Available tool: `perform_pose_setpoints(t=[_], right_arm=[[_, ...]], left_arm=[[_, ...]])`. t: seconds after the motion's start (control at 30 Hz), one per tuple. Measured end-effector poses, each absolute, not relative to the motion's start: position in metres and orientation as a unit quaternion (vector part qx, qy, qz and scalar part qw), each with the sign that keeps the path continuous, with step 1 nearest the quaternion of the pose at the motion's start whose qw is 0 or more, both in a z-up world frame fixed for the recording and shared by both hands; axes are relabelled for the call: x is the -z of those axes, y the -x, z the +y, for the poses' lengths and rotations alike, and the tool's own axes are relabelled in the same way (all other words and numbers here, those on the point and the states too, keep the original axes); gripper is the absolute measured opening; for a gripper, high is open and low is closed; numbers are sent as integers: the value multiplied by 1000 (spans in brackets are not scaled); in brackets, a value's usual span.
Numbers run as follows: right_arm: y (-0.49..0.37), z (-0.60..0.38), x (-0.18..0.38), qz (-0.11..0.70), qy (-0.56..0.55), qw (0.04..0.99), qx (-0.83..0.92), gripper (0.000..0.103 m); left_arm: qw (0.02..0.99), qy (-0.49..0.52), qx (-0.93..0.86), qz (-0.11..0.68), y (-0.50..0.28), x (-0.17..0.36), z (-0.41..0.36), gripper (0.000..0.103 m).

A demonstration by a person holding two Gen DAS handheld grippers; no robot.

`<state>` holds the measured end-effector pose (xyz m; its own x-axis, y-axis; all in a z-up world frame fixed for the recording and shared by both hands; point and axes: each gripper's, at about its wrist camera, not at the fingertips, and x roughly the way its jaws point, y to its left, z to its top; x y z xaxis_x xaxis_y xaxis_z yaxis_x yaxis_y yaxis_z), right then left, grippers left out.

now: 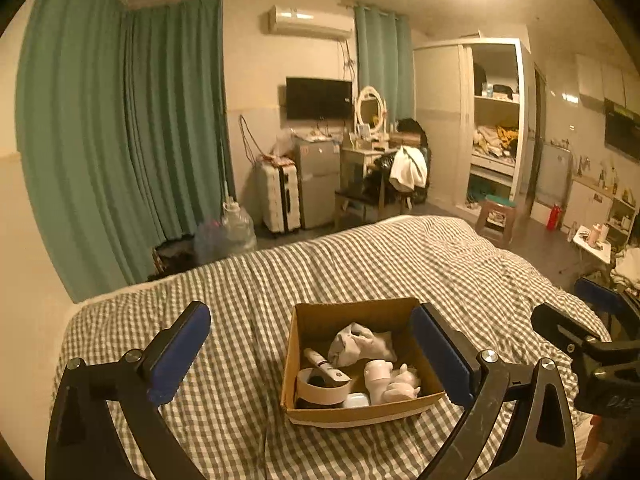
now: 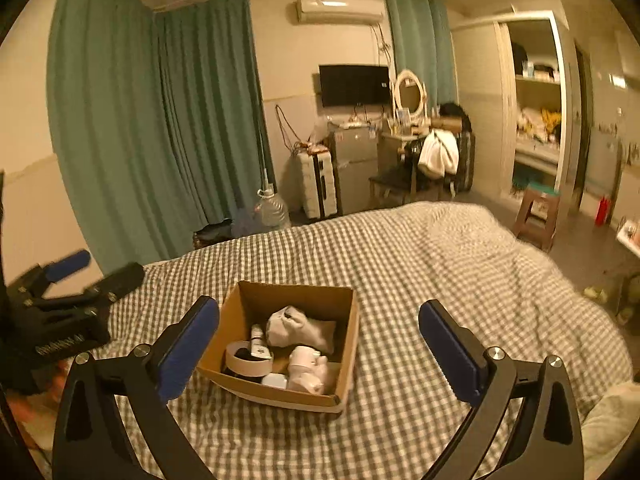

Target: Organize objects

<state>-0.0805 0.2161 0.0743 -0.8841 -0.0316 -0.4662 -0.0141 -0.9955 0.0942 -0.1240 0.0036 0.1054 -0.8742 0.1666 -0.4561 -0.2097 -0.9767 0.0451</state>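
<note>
Left wrist view: cardboard box sat on the checked bedspread, open top up, bare quilt on all sides of it and the bed's far edge well beyond it. Left gripper was spread wide, empty, right pad just beside the box's right wall. Right gripper was also wide apart, empty, left pad just beside the box's left front corner.

Inside the box: tape roll lay flat at the front left, a white tube lay across it with its long axis running front-right to back-left, crumpled white cloth at the back, white figurine front right. Tube label was unreadable; lettering on the gripper bodies was too blurred to read.
</note>
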Motion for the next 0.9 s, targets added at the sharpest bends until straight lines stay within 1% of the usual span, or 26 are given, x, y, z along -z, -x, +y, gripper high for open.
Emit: perform_pose_setpoints(t=[0.23,0.33,0.47,0.67,0.8,0.9], right_arm=[[54,222,-65,-11,-220,5,975,102],[52,223,-51,4,-232,3,973,102],[48,220,-27,26,-234,-15,972,102],[26,217,2,33,-212,-6,977,102],[27,223,17,-1,-226,14,974,102],[29,225,23,-12,-236,10,972,102]], left_arm=[[83,204,-974,47,91,-94,13,103],[71,222,-971,48,87,-74,17,103],[61,257,-964,24,85,-42,15,103],[29,270,-962,18,74,-4,11,103],[32,265,-963,16,68,2,11,103],[37,261,-964,27,67,4,16,103]])
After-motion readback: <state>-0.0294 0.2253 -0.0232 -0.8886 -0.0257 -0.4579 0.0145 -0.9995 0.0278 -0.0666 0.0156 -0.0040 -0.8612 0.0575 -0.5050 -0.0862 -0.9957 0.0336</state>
